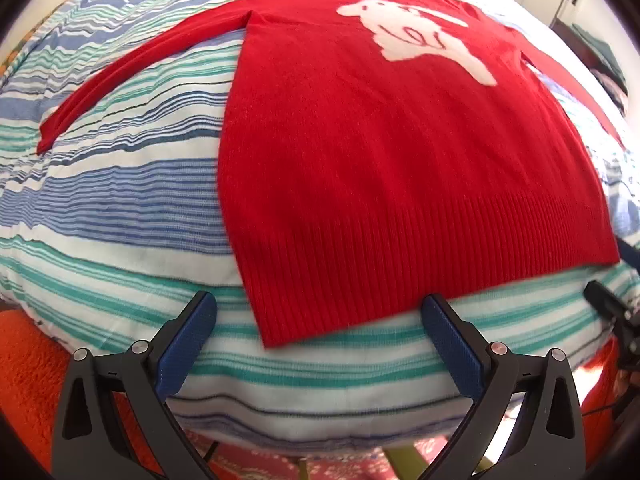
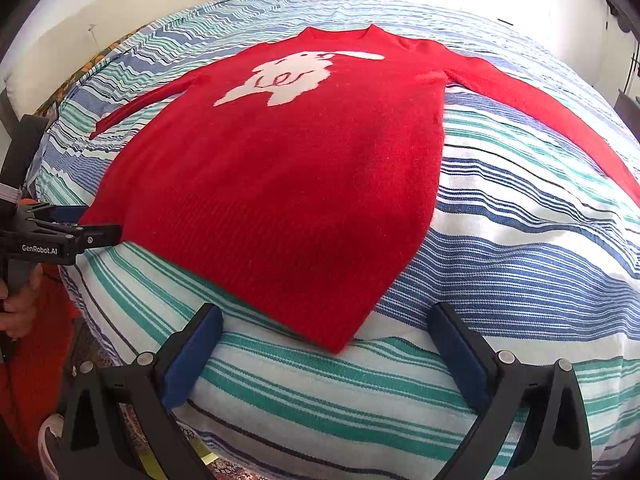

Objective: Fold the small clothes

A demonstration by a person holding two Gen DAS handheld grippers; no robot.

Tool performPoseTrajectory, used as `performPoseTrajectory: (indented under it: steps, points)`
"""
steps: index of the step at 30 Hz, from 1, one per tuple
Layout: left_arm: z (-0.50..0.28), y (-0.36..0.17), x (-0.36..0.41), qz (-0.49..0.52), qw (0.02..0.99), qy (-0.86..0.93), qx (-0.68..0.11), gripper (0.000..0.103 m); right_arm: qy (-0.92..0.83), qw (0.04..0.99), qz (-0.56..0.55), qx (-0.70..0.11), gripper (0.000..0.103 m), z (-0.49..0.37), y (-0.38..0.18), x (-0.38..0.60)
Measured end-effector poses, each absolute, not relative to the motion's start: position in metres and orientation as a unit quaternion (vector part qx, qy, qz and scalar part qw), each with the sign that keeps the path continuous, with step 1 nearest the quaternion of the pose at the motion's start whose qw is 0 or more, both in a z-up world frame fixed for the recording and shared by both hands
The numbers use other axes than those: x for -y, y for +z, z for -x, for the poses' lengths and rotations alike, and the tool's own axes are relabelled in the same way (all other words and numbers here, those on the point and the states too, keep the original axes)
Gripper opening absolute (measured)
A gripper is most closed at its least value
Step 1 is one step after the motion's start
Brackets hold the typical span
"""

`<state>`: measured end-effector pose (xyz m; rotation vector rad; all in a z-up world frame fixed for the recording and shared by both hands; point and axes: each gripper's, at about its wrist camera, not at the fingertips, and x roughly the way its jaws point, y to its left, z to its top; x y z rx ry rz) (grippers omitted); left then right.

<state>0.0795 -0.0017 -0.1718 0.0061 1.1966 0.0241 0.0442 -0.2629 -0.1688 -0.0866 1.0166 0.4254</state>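
Both grippers, left (image 1: 316, 320) and right (image 2: 326, 330), hover wide open and empty at the sweater (image 1: 400, 160) hem; best pinch both corners evenly.

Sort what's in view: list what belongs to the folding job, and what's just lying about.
Belongs:
- red knitted sweater with white animal motif, spread flat
- striped blue, green and white bedspread under it
- left gripper, open
- right gripper, open

Lying about:
- orange fuzzy blanket
- dark folded clothes
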Motion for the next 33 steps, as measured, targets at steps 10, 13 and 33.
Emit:
performPoseTrajectory:
  steps: [10, 13, 33]
  points:
    - [-0.058, -0.116, -0.032, 0.100, 0.890, 0.019, -0.444, 0.101, 0.209, 0.907, -0.009, -0.366, 0.101, -0.019, -0.104, 0.286]
    - [-0.072, -0.129, -0.027, 0.083, 0.883, 0.023, -0.461, 0.101, 0.235, 0.900, -0.013, -0.368, 0.101, -0.028, -0.107, 0.276]
    - [-0.078, -0.130, -0.087, 0.125, 0.877, 0.172, -0.431, 0.096, -0.031, 0.817, -0.471, -0.331, 0.081, -0.143, -0.133, 0.582]
